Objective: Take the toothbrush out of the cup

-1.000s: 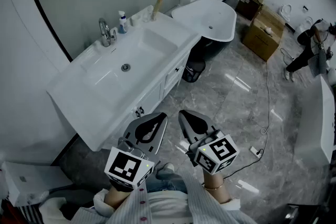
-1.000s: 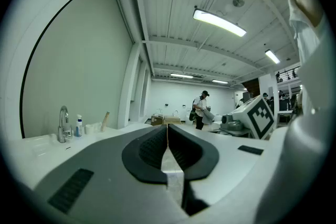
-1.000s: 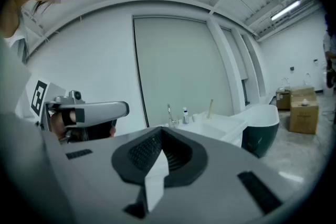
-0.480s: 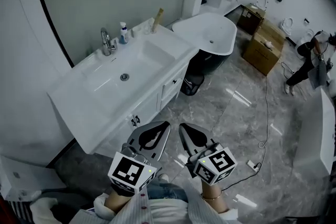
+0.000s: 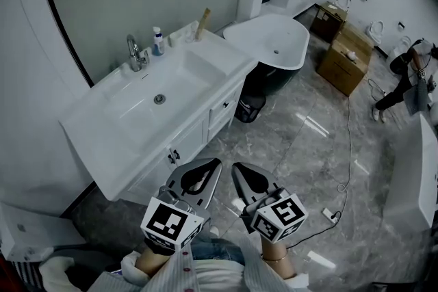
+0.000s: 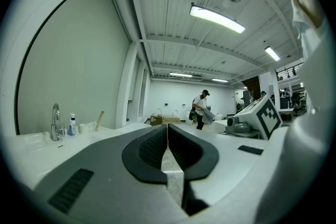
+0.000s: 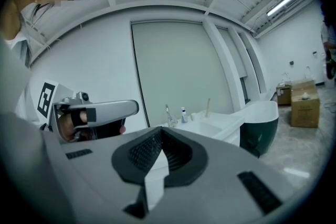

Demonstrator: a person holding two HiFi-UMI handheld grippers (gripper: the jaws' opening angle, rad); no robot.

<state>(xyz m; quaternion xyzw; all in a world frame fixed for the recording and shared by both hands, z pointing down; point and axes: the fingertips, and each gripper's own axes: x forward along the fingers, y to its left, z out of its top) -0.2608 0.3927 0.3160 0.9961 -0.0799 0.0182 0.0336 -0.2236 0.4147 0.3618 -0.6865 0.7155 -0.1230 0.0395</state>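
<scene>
A tan toothbrush (image 5: 202, 22) stands upright in a small white cup (image 5: 194, 32) at the far right corner of the white sink vanity (image 5: 123, 147). It also shows in the left gripper view, toothbrush (image 6: 98, 119), and in the right gripper view, toothbrush (image 7: 208, 107). My left gripper (image 5: 207, 164) and right gripper (image 5: 239, 167) are side by side over the floor in front of the vanity, far from the cup. Both are shut with nothing between the jaws: left gripper (image 6: 167, 126), right gripper (image 7: 160, 131).
A faucet (image 5: 134, 51) and a blue spray bottle (image 5: 157, 40) stand behind the basin. A white bathtub (image 5: 274, 31) lies past the vanity, with a dark bin (image 5: 249, 106) beside it. Cardboard boxes (image 5: 345, 44), a floor cable (image 5: 348, 147) and a person (image 5: 404, 72) are to the right.
The view has shifted slightly, so the vanity sits a little farther left. Both grippers stay side by side and shut.
</scene>
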